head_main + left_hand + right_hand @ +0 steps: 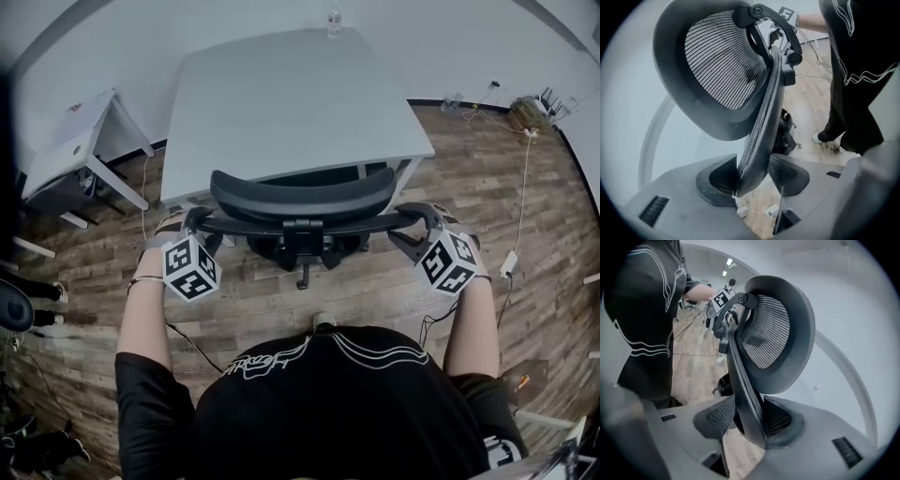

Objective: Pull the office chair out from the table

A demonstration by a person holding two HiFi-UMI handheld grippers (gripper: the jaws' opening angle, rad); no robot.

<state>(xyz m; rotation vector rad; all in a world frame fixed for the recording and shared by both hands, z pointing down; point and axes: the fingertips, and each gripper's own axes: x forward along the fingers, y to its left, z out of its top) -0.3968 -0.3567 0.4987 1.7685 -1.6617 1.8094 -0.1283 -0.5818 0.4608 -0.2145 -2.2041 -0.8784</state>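
Observation:
The black mesh office chair (pixel 302 195) stands just in front of the grey table (pixel 281 103), its back towards me. My left gripper (pixel 192 222) is at the left end of the backrest. In the left gripper view it (pixel 752 180) is shut on the backrest's edge (pixel 761 140), with both pads against it. My right gripper (pixel 424 220) is at the right end of the backrest. In the right gripper view it (pixel 747 420) has the backrest's edge (pixel 743 385) between its jaws; the edge lies against one pad, and a thin dark gap shows at the other pad.
A small white table (pixel 70 141) stands at the left. A cable and a white power adapter (pixel 511 262) lie on the wood floor at the right. A bottle (pixel 333 21) stands at the grey table's far edge. My shoe (pixel 323 321) is close behind the chair base.

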